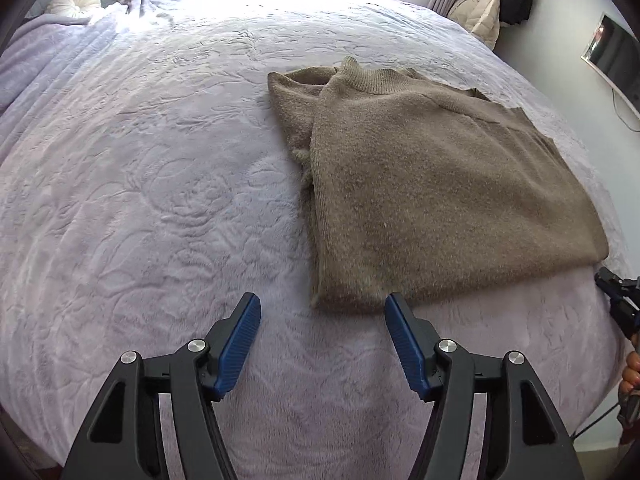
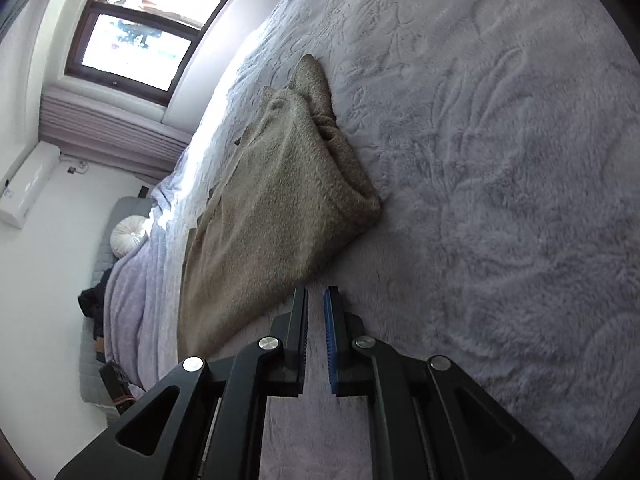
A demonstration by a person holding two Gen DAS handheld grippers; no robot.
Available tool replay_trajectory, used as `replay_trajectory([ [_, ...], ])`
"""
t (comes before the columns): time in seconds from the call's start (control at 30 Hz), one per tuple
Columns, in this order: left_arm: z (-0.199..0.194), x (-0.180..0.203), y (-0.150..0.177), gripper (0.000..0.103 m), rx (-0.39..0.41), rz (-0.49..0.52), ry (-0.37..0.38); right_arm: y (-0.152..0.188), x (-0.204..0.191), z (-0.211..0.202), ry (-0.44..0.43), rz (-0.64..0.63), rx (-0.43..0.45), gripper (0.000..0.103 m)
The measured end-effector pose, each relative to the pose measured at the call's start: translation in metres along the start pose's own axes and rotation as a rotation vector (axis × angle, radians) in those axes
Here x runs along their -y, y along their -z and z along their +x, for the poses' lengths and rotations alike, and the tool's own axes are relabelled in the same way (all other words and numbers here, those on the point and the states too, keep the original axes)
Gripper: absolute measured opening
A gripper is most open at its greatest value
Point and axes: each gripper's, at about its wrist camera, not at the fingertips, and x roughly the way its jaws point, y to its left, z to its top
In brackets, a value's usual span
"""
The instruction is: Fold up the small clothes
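A brown knitted sweater (image 1: 432,184) lies folded on the lilac bedspread (image 1: 160,200), collar at the far end. My left gripper (image 1: 322,308) is open and empty, just short of the sweater's near left corner. The sweater also shows in the right wrist view (image 2: 280,208), which is rolled sideways. My right gripper (image 2: 316,296) is nearly shut with a thin gap between its pads and nothing in it, close to the sweater's near edge. Part of the right gripper shows at the right edge of the left wrist view (image 1: 618,300).
A round white cushion (image 1: 76,0) and grey headboard are at the bed's far left. Coats (image 1: 496,0) hang by the curtain, and a wall TV (image 1: 614,56) is on the right. A window (image 2: 152,28) and an air conditioner (image 2: 28,184) are in the right wrist view.
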Motion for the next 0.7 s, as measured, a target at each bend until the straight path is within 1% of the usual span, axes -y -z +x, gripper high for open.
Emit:
replay_trajectory([
  [0.2,-0.013,0.009,0.023,0.066,-0.001,0.022,-0.039,0.019,-0.012,-0.010,0.025,-0.045,-0.013,0.011],
  [0.23,-0.015,0.010,0.026,0.072,-0.003,0.024,-0.044,0.021,-0.014,-0.011,0.028,-0.050,-0.016,0.011],
  [0.27,-0.016,0.010,0.029,0.089,-0.004,0.020,-0.044,0.024,-0.016,-0.012,0.031,-0.056,-0.018,0.011],
  [0.3,-0.019,0.008,0.033,0.094,0.006,0.007,-0.036,0.027,-0.018,-0.013,0.035,-0.064,-0.021,0.011],
  [0.33,-0.021,0.008,0.036,0.096,0.017,-0.002,-0.030,0.030,-0.021,-0.014,0.038,-0.073,-0.023,0.011],
  [0.4,-0.023,0.007,0.041,0.096,0.015,-0.011,-0.028,0.034,-0.031,-0.014,0.043,-0.089,-0.025,0.012],
  [0.43,-0.024,0.006,0.044,0.096,0.011,-0.017,-0.030,0.037,-0.033,-0.015,0.043,-0.097,-0.027,0.015],
  [0.47,-0.024,0.006,0.046,0.096,0.006,-0.021,-0.033,0.039,-0.038,-0.014,0.045,-0.106,-0.029,0.024],
  [0.5,-0.024,0.006,0.048,0.096,0.000,-0.022,-0.037,0.043,-0.043,-0.014,0.050,-0.119,-0.032,0.039],
  [0.57,-0.025,0.007,0.054,0.096,-0.003,-0.019,-0.044,0.048,-0.045,-0.017,0.052,-0.142,-0.031,0.058],
  [0.63,-0.026,0.010,0.059,0.096,-0.005,-0.011,-0.051,0.054,-0.053,-0.017,0.061,-0.172,-0.033,0.060],
  [0.67,-0.026,0.012,0.063,0.096,-0.007,-0.004,-0.055,0.058,-0.058,-0.016,0.072,-0.191,-0.038,0.064],
  [0.7,-0.026,0.013,0.065,0.096,-0.008,0.002,-0.055,0.061,-0.062,-0.015,0.081,-0.206,-0.041,0.071],
])
